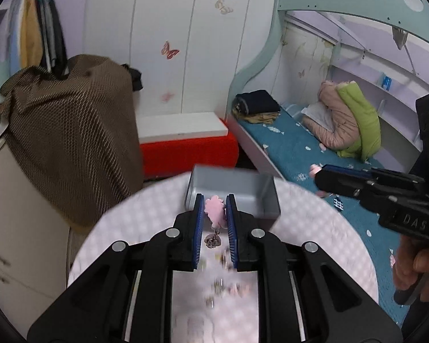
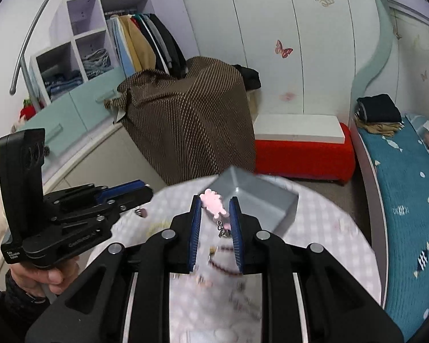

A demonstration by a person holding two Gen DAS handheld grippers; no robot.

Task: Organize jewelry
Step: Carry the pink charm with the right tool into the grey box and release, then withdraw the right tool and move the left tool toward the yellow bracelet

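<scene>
Holding a pink flower-shaped earring (image 1: 215,211) in my left fingers (image 1: 214,217), I have it pinched between the blue pads with its metal heart charm dangling below. My right fingers (image 2: 216,214) grip a matching pink earring (image 2: 214,203) the same way, its small charm hanging under it. Just beyond both sits the grey box (image 1: 244,191), open-topped; what I see of its inside shows nothing in it. It stands on the round desk (image 1: 323,237) with its pale checked cover, where blurred small jewelry pieces (image 1: 220,283) lie scattered under my fingers. Around are white wardrobe doors (image 1: 186,43) with butterfly stickers, a brown patterned cloth (image 1: 68,131) draped over furniture, a red bench (image 1: 188,151) and a bed (image 1: 294,154) with a teal cover carrying folded clothes and jackets.
</scene>
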